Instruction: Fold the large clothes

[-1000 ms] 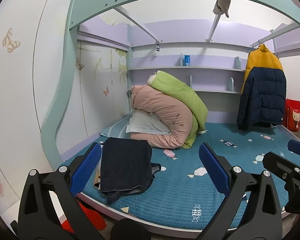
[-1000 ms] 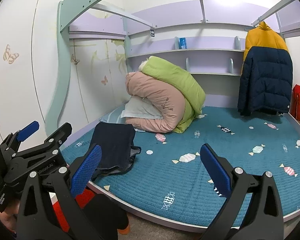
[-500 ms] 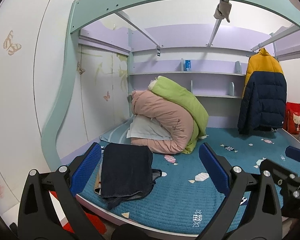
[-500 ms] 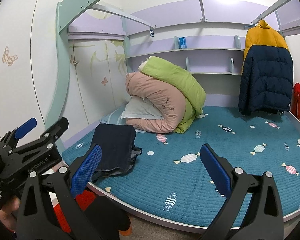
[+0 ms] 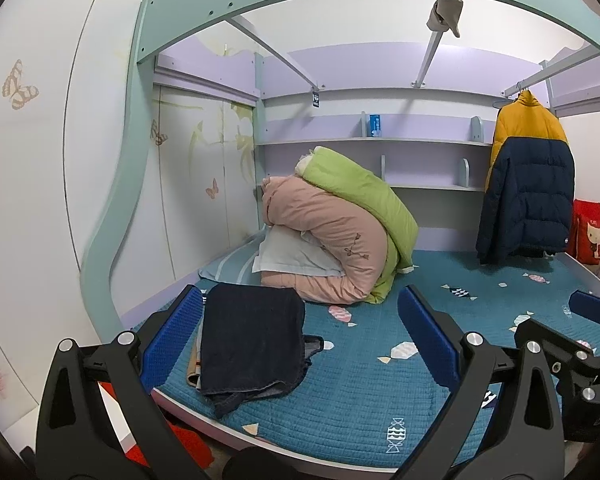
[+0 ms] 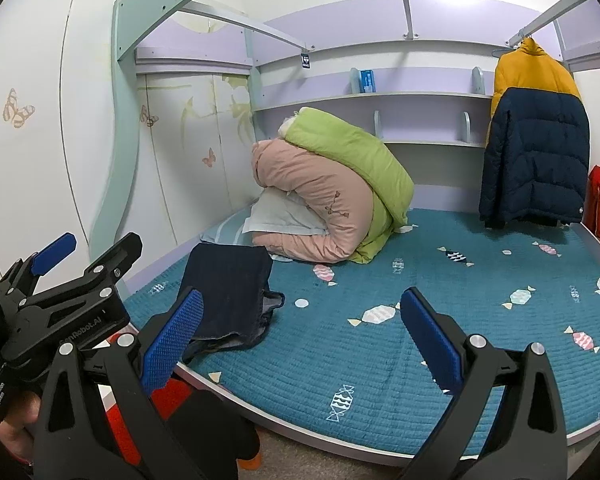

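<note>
Left wrist view: the left gripper (image 5: 300, 340) hangs in the air off the near edge of a bed (image 5: 380, 392), its blue-padded jaws spread wide with nothing between them. Past the left jaw lies the task's thing, dark jeans (image 5: 252, 340), loosely folded near the bed's near-left corner, on top of a tan item whose edge peeks out at the left. Behind them, rolled pink and green quilts (image 5: 340, 240) are stacked against the back wall. A yellow and navy jacket (image 5: 528, 180) hangs on a rail at the right.

In the right wrist view, the right gripper (image 6: 300, 340) is likewise released and holds nothing, level with the bed edge. The jeans (image 6: 228, 292) lie beyond its left jaw, apart from it. The left gripper appears at the far left of this view.

The step in hand seems to be the approach: neither gripper touches cloth, and no folding has visibly begun. The next move likely calls for bringing both grippers down to the jeans, pinching an edge or the waistband, and drawing them out flat on the open blue cover.
</note>
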A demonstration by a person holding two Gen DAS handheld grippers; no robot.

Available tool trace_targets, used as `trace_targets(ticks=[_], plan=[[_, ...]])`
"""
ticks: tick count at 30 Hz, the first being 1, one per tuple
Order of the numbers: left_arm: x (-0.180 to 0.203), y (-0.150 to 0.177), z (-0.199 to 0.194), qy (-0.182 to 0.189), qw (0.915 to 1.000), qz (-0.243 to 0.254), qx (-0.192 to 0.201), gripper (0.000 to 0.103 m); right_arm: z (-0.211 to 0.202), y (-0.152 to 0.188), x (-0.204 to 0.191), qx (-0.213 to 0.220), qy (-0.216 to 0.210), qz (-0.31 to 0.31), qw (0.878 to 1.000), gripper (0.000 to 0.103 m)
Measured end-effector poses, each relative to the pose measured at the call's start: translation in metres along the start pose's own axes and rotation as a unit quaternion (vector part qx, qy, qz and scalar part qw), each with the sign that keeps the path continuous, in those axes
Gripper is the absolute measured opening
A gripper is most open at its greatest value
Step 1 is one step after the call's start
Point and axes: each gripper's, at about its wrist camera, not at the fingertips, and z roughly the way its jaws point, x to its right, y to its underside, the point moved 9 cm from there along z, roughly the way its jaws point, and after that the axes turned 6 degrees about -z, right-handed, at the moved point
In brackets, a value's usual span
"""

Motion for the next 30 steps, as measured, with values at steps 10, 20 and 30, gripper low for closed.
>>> trace_targets(ticks=[10,20,30], plan=[[0.0032,0.0017,0.0032,0.001,1.0,0.001,0.002,0.098,0.002,-0.0015,-0.001,0.003,0.0,0.0,1.0,0.095],[0.0044,0.0022,0.0009,0.001,1.0,0.001,0.001,0.098,-0.0003,-0.0017,0.0006,0.01,0.003,0.004,1.0,0.095],[0.0062,0.0,0.0005,0.003,1.0,0.002,0.003,0.098,-0.0025,-0.0016,-0.0006,0.014,0.004,0.006,1.0,0.095]])
